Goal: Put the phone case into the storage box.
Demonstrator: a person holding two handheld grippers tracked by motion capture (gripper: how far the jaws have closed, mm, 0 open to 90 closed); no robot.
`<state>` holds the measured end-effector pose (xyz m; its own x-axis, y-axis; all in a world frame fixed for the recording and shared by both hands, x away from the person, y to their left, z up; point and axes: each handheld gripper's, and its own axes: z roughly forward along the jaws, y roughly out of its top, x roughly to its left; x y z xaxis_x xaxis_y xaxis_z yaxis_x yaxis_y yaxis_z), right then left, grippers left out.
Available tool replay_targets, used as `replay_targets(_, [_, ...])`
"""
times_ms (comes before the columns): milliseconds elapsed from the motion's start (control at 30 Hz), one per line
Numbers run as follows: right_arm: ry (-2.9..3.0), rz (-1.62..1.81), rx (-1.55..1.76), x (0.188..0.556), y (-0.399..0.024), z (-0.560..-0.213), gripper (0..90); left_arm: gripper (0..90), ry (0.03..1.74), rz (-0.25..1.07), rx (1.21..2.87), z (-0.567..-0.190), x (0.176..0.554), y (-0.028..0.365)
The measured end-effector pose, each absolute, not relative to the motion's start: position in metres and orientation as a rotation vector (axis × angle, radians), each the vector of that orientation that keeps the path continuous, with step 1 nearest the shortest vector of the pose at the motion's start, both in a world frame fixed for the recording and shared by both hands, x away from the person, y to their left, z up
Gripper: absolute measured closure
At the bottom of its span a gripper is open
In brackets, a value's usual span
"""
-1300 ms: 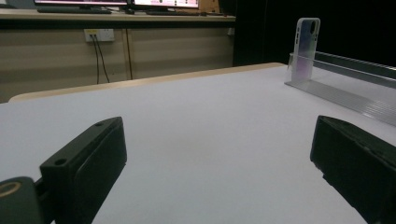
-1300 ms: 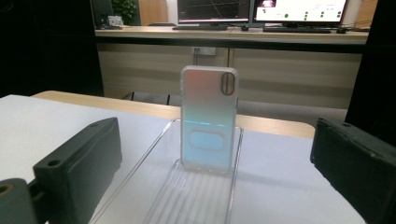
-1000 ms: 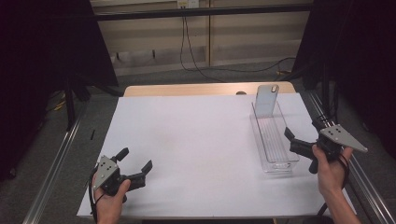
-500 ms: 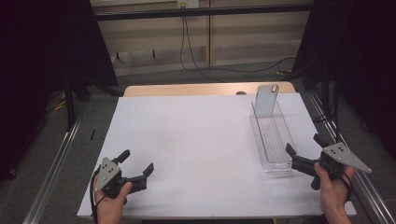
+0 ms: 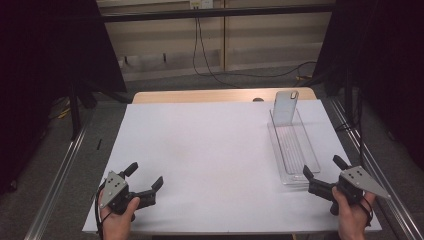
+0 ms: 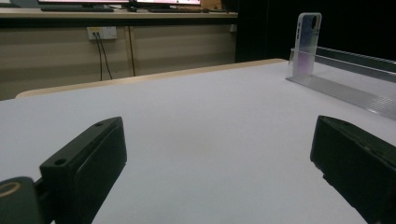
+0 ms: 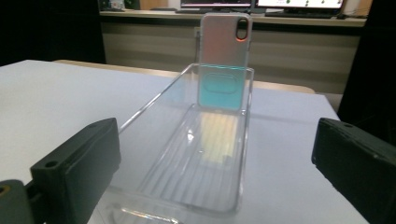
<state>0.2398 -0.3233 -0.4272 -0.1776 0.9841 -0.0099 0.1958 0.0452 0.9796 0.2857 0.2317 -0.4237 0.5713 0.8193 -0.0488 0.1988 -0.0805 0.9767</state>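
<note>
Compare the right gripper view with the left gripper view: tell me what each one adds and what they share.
The right gripper view looks straight down the clear tray from its near end, so the ribbed floor and the phone case's camera cutout are plain. The left gripper view adds a broad stretch of bare white table and a wall socket, with the tray off to one side. Both show open black jaws and the case standing upright at the tray's far end.

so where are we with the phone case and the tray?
Looks done: the phone case stands upright at the clear tray's far end. In hand: nothing; the right gripper is open at the tray's near end, the left gripper open over bare table. Left: unclear from this.
</note>
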Motion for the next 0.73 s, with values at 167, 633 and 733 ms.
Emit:
replay_targets(167, [1.503,1.207,1.237,0.232,-0.326,-0.431,0.0,3.8,0.891,0.656,1.589,-0.424,0.285,0.235])
replay_targets(633, [1.461,1.229,1.259,0.229,-0.327,-0.432,0.0,3.8,0.922,0.639,1.586,-0.427,0.288,0.237])
replay_targets(733, [1.470,1.230,1.262,0.230,-0.327,-0.432,0.0,3.8,0.915,0.635,1.591,-0.426,0.287,0.236])
